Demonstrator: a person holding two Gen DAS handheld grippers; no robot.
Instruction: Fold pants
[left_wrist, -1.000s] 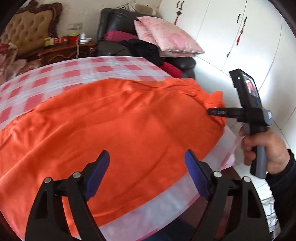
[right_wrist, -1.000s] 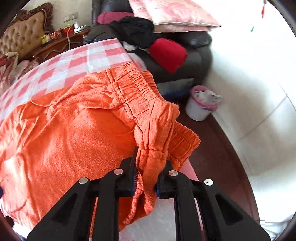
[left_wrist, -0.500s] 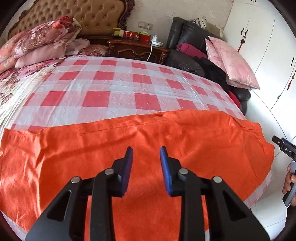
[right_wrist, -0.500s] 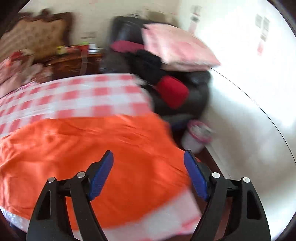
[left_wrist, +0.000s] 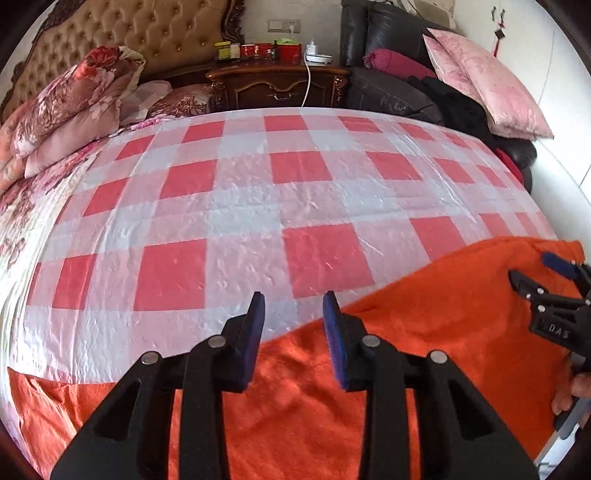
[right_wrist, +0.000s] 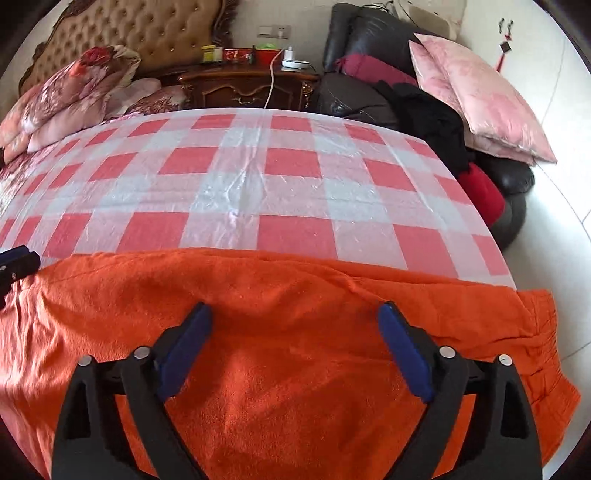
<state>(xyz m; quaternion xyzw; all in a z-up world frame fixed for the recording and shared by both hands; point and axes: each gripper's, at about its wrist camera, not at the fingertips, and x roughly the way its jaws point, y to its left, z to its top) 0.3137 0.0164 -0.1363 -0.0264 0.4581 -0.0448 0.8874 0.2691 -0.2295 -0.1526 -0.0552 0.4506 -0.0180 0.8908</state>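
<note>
Orange pants (left_wrist: 424, 350) lie spread flat along the near edge of the bed, on a red and white checked cover (left_wrist: 258, 206). In the right wrist view the pants (right_wrist: 277, 314) fill the lower half, with the elastic waistband (right_wrist: 539, 332) at the right. My left gripper (left_wrist: 293, 325) hovers over the far edge of the pants, jaws a narrow gap apart, empty. My right gripper (right_wrist: 293, 343) is wide open and empty above the middle of the pants; it also shows in the left wrist view (left_wrist: 546, 280) at the right.
Floral quilts and pillows (left_wrist: 70, 110) are piled at the head of the bed on the left. A wooden nightstand (left_wrist: 277, 81) with jars stands behind. A black sofa (right_wrist: 369, 92) with pink pillows (right_wrist: 480, 96) and clothes lies to the right.
The right gripper let go of the waistband, opened wide and moved over the middle of the pants. The left gripper narrowed its jaws and swung left toward the pants' far edge.
</note>
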